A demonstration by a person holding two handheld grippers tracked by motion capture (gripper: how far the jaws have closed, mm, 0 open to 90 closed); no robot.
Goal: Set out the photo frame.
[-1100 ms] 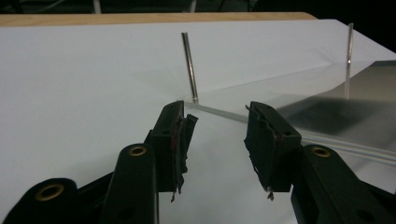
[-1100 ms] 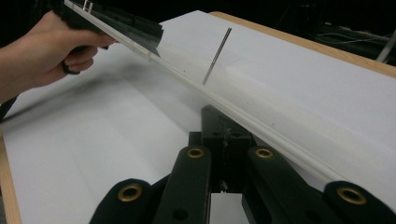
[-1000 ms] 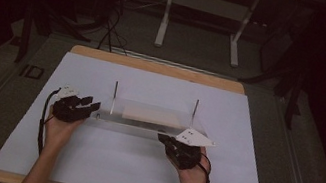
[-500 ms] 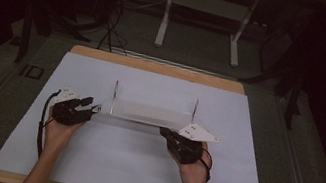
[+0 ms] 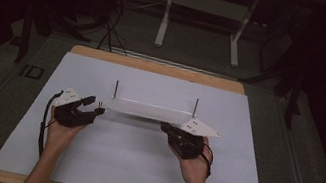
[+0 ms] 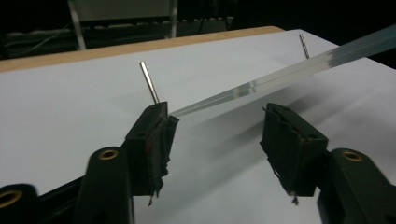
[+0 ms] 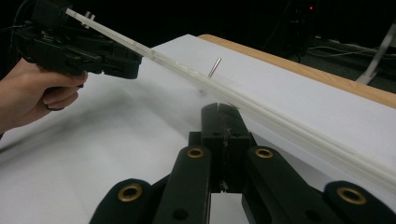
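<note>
A clear plastic strip spans the middle of the white sheet on the table, lying between 2 thin metal pins, the left pin and the right pin, with its near edge raised off the sheet. The left gripper, held in the left hand, sits at the strip's left end with its jaws spread apart, 1 pad touching the strip's tip. The right gripper, in the right hand, rests just near the strip's right part with its jaws pressed together, and nothing can be seen between them.

Dim lab: white-topped table, cables, metal stand behind.
</note>
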